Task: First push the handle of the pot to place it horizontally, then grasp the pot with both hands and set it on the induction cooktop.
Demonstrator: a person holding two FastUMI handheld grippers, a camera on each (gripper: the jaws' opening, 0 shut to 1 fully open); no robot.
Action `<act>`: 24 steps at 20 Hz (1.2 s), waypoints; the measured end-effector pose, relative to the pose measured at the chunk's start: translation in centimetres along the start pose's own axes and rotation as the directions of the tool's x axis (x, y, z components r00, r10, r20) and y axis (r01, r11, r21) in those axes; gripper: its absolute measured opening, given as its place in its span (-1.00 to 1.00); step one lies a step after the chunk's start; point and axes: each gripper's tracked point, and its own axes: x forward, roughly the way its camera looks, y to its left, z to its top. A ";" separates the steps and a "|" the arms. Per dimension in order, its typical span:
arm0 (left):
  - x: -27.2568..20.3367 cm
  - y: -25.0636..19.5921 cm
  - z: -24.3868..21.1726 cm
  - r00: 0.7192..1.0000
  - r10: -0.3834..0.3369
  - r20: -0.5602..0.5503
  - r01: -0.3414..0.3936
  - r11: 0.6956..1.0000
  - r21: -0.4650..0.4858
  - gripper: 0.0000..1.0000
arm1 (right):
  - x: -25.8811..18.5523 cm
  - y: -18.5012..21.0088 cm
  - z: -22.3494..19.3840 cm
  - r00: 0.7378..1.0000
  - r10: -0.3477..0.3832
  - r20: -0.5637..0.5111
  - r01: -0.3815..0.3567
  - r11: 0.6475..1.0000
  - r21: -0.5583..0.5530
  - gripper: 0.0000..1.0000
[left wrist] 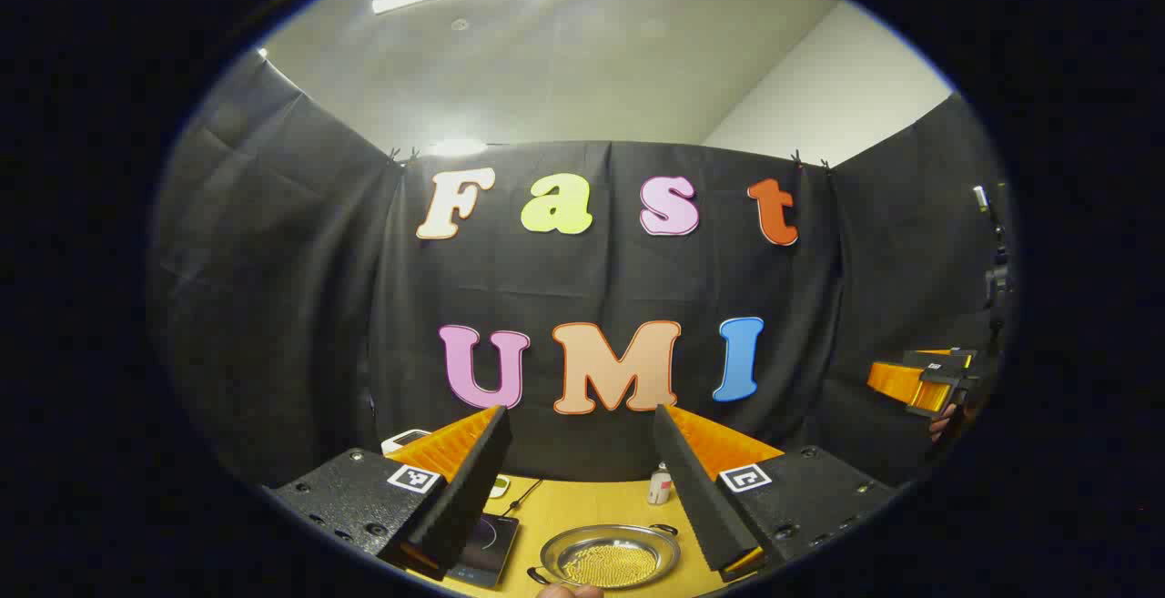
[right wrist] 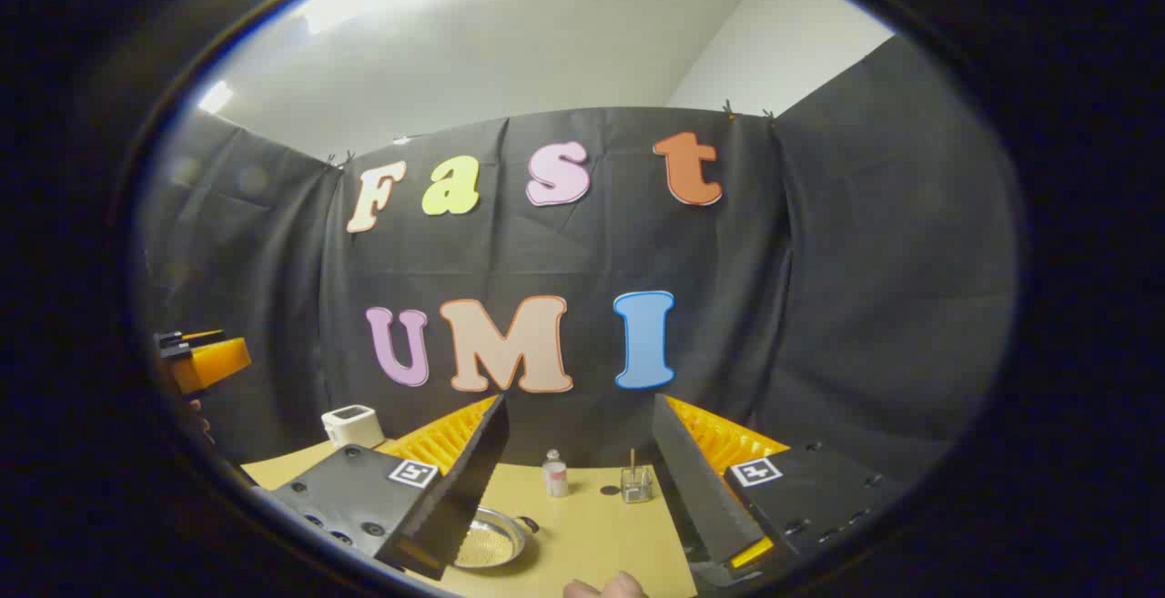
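Left gripper (left wrist: 582, 489): fingers (left wrist: 464, 480) spread wide, holding nothing. Right gripper (right wrist: 578, 480): same, empty. Pot (left wrist: 610, 557): shallow, steel, on the desk (left wrist: 592, 498) below both, beside the dark induction cooktop (left wrist: 487, 548) (a handle shows at its rim). Small bottle (right wrist: 554, 473) and glass jar (right wrist: 636, 483) behind; labels illegible. Step, as judged: approach; next, lower to push the handle.

pot (left wrist: 610, 559) on table (left wrist: 582, 498) | cooktop (left wrist: 487, 546) left | bottle (left wrist: 659, 486) behind
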 end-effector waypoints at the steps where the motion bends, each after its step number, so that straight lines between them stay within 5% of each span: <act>1: 0.4 0.3 0.1 1.000 0.001 -0.011 -0.001 1.000 0.011 0.91 | 0.3 -0.4 0.0 1.000 -0.016 -0.007 0.016 1.000 -0.006 0.96; 5: 1.2 1.7 0.6 1.000 0.009 0.001 -0.009 0.997 0.075 0.84 | 1.0 0.2 0.5 1.000 -0.013 0.004 0.013 1.000 -0.028 0.96; 24: 0.4 3.2 -1.3 0.999 0.001 -0.054 0.002 0.999 0.053 0.86 | 0.4 3.1 -0.3 1.000 0.023 -0.021 -0.024 0.999 -0.044 0.92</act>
